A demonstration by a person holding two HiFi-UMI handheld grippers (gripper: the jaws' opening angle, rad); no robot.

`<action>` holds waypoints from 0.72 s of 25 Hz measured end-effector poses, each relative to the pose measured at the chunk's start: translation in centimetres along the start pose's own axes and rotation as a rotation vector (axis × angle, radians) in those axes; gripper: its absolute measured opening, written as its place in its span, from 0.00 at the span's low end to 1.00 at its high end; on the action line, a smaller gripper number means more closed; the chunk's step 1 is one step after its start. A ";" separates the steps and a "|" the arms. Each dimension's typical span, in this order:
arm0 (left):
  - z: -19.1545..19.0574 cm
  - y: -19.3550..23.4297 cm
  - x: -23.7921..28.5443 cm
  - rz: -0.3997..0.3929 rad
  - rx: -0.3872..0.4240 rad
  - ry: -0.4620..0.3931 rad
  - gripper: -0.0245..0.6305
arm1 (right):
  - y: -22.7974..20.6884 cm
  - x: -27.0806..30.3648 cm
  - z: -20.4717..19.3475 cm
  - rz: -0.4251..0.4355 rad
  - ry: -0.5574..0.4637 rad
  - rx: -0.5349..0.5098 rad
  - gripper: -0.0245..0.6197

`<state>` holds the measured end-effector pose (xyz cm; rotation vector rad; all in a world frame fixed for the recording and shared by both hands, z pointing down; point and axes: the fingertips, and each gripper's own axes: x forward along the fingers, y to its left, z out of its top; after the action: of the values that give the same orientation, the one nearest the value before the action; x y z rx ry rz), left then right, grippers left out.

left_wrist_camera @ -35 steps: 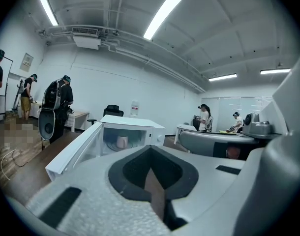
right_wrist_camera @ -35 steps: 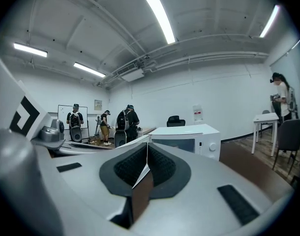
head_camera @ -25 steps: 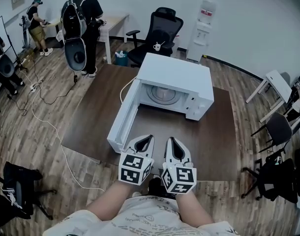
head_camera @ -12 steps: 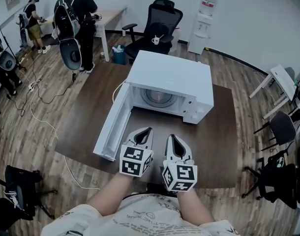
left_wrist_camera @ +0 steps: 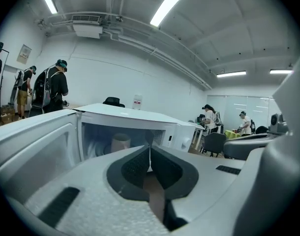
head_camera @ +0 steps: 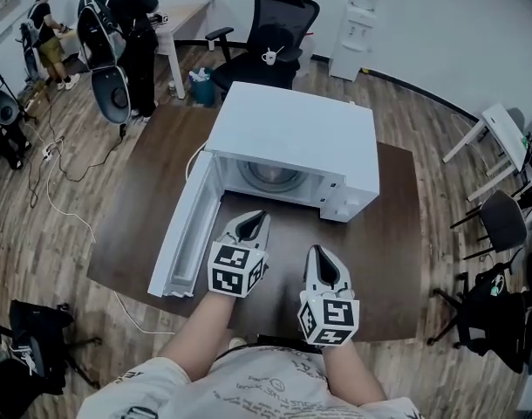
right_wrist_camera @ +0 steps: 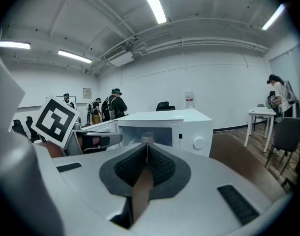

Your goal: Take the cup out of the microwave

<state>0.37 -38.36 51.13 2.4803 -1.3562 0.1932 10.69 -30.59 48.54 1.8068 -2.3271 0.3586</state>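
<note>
I'm seeing the microwave (head_camera: 292,133) showing a smooth white shell with a soft sheen. The tabletop (head_camera: 384,243) is looking dark brown and matt, and the floor (head_camera: 39,234) is reading as grained wood planks. The left claw (left_wrist_camera: 150,152) and right claw (right_wrist_camera: 147,152) are showing grainy matt white plastic, with black ribbed pads (right_wrist_camera: 162,165). The cup (left_wrist_camera: 121,142) is looking pale and matt.

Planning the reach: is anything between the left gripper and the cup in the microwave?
Nothing visible. The door is swung open to the left, the cup stands inside the open microwave, and only bare table lies ahead of the left gripper, whose jaws are shut.
</note>
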 end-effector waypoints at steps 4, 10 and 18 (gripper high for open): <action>-0.5 1.8 2.6 0.033 0.004 0.008 0.04 | -1.9 0.8 -0.9 -0.025 0.033 0.004 0.06; -1.9 4.2 6.7 0.069 0.033 0.033 0.04 | -4.5 2.3 -1.8 -0.044 0.065 0.012 0.06; -3.7 6.0 11.3 0.049 0.020 0.057 0.04 | -8.0 3.6 -2.7 -0.086 0.102 0.027 0.06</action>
<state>1.58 -49.18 58.77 2.4393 -1.3996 0.2870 17.50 -35.03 52.75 1.8490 -2.1791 0.4599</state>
